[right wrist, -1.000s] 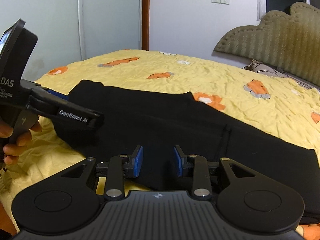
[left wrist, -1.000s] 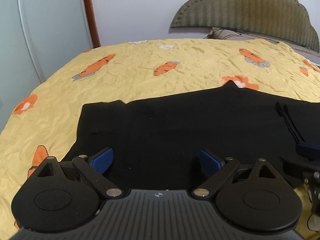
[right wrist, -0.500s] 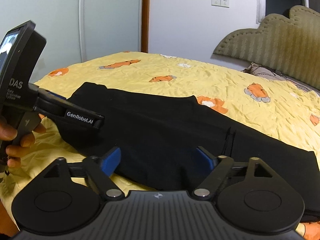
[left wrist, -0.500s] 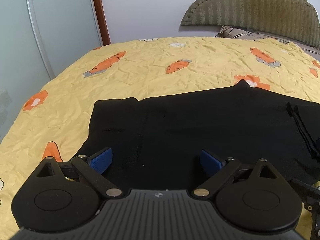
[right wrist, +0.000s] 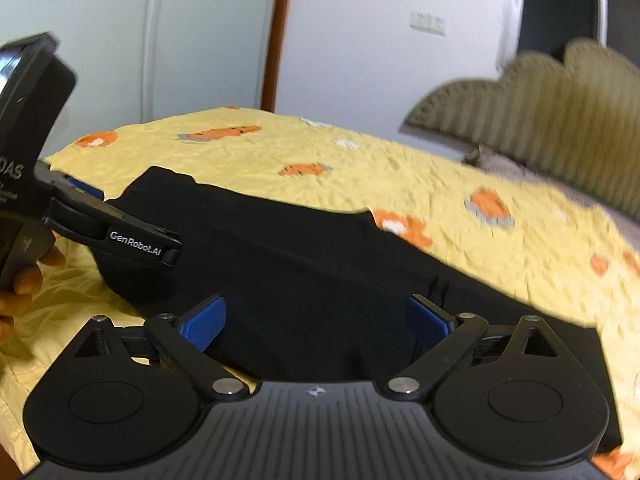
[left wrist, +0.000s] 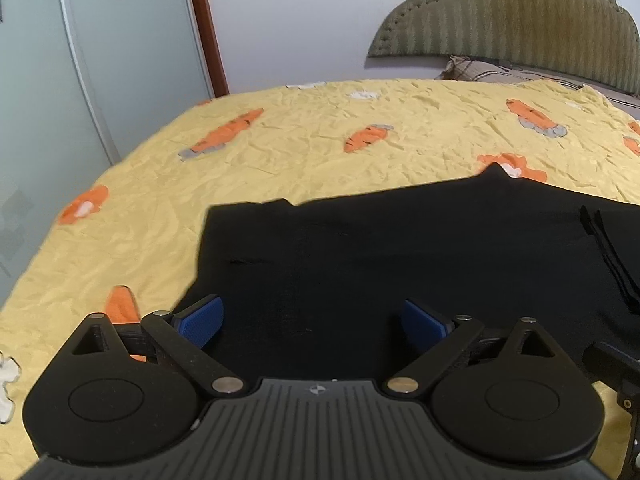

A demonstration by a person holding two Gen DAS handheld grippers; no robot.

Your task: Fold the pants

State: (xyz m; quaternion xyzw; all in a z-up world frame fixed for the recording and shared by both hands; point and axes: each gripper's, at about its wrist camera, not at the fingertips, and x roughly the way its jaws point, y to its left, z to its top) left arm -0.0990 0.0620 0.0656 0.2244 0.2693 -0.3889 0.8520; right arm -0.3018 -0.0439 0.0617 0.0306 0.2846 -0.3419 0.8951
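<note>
Black pants (left wrist: 400,248) lie flat, folded lengthwise, on a yellow carrot-print bedspread (left wrist: 320,140); their drawstring (left wrist: 608,248) trails at the right. My left gripper (left wrist: 312,316) hovers open over the near left part of the cloth, with nothing pinched. In the right wrist view the same pants (right wrist: 320,264) run from left to lower right. My right gripper (right wrist: 316,316) stands over their near edge, jaws opening wide, pads clear of the fabric. The left gripper's near finger (right wrist: 136,240) reaches over the pants' left end, held by a hand (right wrist: 24,280).
An olive padded headboard (left wrist: 500,12) and a pillow (left wrist: 480,70) lie at the bed's far right. A frosted glass door (left wrist: 40,80) and a wooden door frame (left wrist: 204,28) stand beyond the bed's left edge. Yellow bedspread stretches beyond the pants.
The right gripper's jaws went from nearly closed to spread wide, and it drew back slightly from the cloth. The left gripper stayed open and hardly moved.
</note>
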